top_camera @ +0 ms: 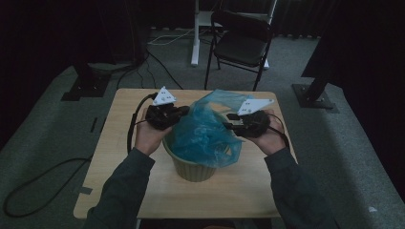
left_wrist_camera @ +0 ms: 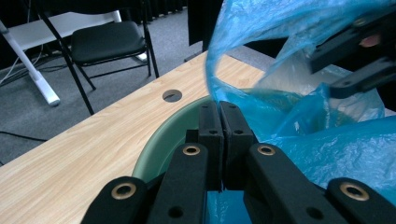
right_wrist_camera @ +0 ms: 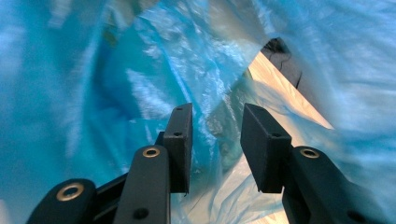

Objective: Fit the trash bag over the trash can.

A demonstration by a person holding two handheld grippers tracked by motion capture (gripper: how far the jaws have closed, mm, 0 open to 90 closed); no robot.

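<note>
At the centre of the wooden table point(top_camera: 119, 157) I have a pale green tub point(top_camera: 193, 169) with a blue plastic bag point(top_camera: 205, 129) bunched into it and rising above its rim; the bag's loose top reaches up toward twelve o'clock, and a fold hangs over the tub's rim at about four o'clock. My left gripper point(top_camera: 184, 110) sits at roughly ten o'clock from the tub, and in the left gripper view its jaws are clenched together on the edge of the bag point(left_wrist_camera: 243, 100), right at the tub's inner wall point(left_wrist_camera: 161, 140), with the film rising out from between the pads. My right gripper point(top_camera: 228, 121) is at about two o'clock from the tub, pointing in toward the bag. In the right gripper view its jaws stand apart, released, with crumpled blue film point(right_wrist_camera: 140, 79) in front of them and behind the gap; the pads do not press on it. In the left gripper view the right gripper's black jaws point(left_wrist_camera: 355, 56) show at two o'clock, against the bag's far side. A round hole point(left_wrist_camera: 172, 95) in the tabletop lies just beyond the tub at eleven o'clock. Behind the table, at twelve o'clock, stands a black folding chair point(top_camera: 241, 43) on the grey floor.
</note>
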